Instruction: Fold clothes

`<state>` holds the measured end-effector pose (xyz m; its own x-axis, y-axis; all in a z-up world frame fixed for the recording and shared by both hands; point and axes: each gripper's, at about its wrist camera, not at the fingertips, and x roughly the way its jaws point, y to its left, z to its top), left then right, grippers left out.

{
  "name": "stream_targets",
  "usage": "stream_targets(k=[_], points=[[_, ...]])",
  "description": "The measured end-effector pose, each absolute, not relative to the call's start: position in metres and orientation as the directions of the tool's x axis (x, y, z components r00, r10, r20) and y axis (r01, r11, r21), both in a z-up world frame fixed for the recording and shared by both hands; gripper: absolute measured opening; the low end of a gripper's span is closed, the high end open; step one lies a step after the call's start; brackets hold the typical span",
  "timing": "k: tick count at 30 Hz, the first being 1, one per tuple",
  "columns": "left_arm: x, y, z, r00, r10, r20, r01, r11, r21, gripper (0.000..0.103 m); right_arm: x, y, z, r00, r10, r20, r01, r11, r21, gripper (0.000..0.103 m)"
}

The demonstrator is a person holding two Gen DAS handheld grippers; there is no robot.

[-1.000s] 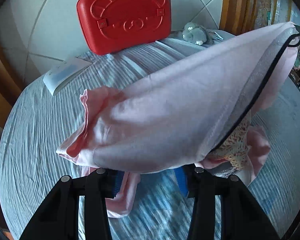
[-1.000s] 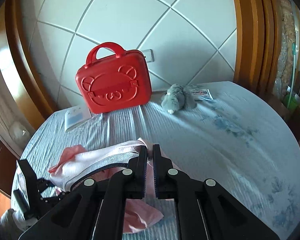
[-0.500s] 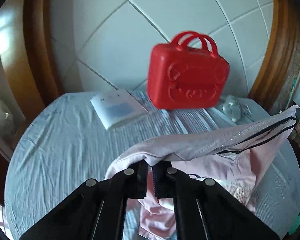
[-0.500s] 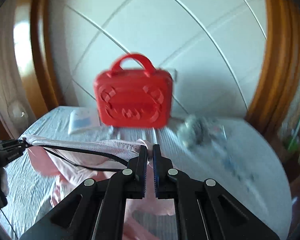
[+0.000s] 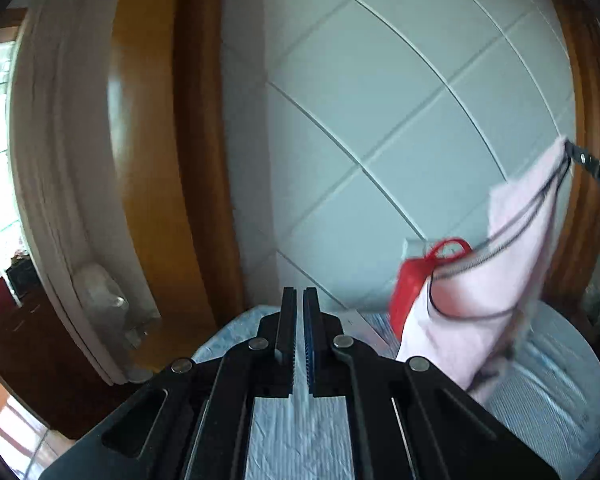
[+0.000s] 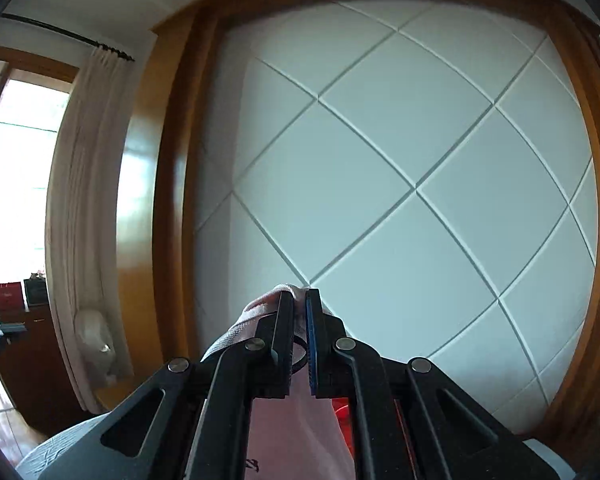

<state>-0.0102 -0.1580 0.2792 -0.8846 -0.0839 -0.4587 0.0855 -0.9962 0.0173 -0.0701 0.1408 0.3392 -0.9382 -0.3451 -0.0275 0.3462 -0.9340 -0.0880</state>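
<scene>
A pale pink garment [image 5: 496, 304] with a black cord and a grey mesh band hangs in the air at the right of the left wrist view, held by its top corner in my right gripper [image 5: 568, 152]. In the right wrist view my right gripper [image 6: 299, 300] is shut on a fold of that pink garment [image 6: 260, 312], which drapes down under the fingers. My left gripper [image 5: 299, 304] is shut with nothing between its fingers, off to the left of the hanging cloth, above the bed.
A red case [image 5: 414, 280] stands on the blue-striped bed [image 5: 552, 392] behind the garment. A white quilted headboard [image 6: 400, 184] with a wooden frame [image 6: 172, 200] fills the background. A curtain [image 6: 84, 208] and a window are at the left.
Both grippers rose and tilted up. My left gripper, which held the garment half a second ago, is now free of it. The garment now hangs from my right gripper alone.
</scene>
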Motion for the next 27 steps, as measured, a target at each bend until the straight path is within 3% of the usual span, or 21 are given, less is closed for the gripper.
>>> stream_targets(k=[1, 3, 4, 5, 9, 15, 18, 21, 24, 27], points=[[-0.008, -0.144, 0.265, -0.871, -0.040, -0.489, 0.040, -0.999, 0.011, 0.004, -0.057, 0.150, 0.339, -0.936, -0.350, -0.024, 0.351, -0.932, -0.086, 0.005], [-0.010, -0.112, 0.225, -0.823, 0.068, -0.564, -0.066, -0.998, -0.024, 0.018, -0.031, 0.176, 0.328, -0.933, -0.358, -0.044, 0.361, -0.930, -0.071, 0.005], [-0.011, -0.092, 0.201, -0.797, 0.113, -0.593, -0.112, -0.993, -0.038, 0.033, -0.022, 0.190, 0.317, -0.935, -0.348, -0.067, 0.353, -0.933, -0.068, 0.005], [-0.013, -0.072, 0.178, -0.769, 0.158, -0.619, -0.158, -0.986, -0.054, 0.042, -0.012, 0.206, 0.304, -0.937, -0.335, -0.093, 0.342, -0.938, -0.065, 0.005], [-0.022, 0.021, 0.084, -0.621, 0.325, -0.714, -0.329, -0.934, -0.138, 0.043, 0.009, 0.290, 0.222, -0.941, -0.201, -0.271, 0.218, -0.975, -0.033, 0.005], [-0.024, 0.133, -0.021, -0.421, 0.399, -0.814, -0.459, -0.868, -0.188, 0.043, 0.026, 0.442, 0.081, -0.762, 0.137, -0.633, -0.144, -0.989, -0.041, 0.006], [-0.047, 0.146, -0.055, -0.393, 0.360, -0.846, -0.441, -0.881, -0.171, 0.043, 0.037, 0.503, 0.020, -0.567, 0.330, -0.754, -0.299, -0.936, -0.185, 0.024], [-0.071, 0.135, -0.070, -0.415, 0.300, -0.859, -0.393, -0.910, -0.128, 0.043, 0.060, 0.514, 0.008, -0.514, 0.300, -0.804, -0.304, -0.940, -0.156, 0.025], [-0.104, 0.110, -0.079, -0.446, 0.227, -0.865, -0.324, -0.943, -0.081, 0.043, 0.082, 0.500, -0.005, -0.519, 0.211, -0.828, -0.263, -0.961, -0.080, 0.037], [-0.138, 0.080, -0.090, -0.464, 0.183, -0.867, -0.273, -0.960, -0.056, 0.043, 0.089, 0.464, -0.028, -0.503, 0.061, -0.862, -0.160, -0.987, 0.024, 0.037]])
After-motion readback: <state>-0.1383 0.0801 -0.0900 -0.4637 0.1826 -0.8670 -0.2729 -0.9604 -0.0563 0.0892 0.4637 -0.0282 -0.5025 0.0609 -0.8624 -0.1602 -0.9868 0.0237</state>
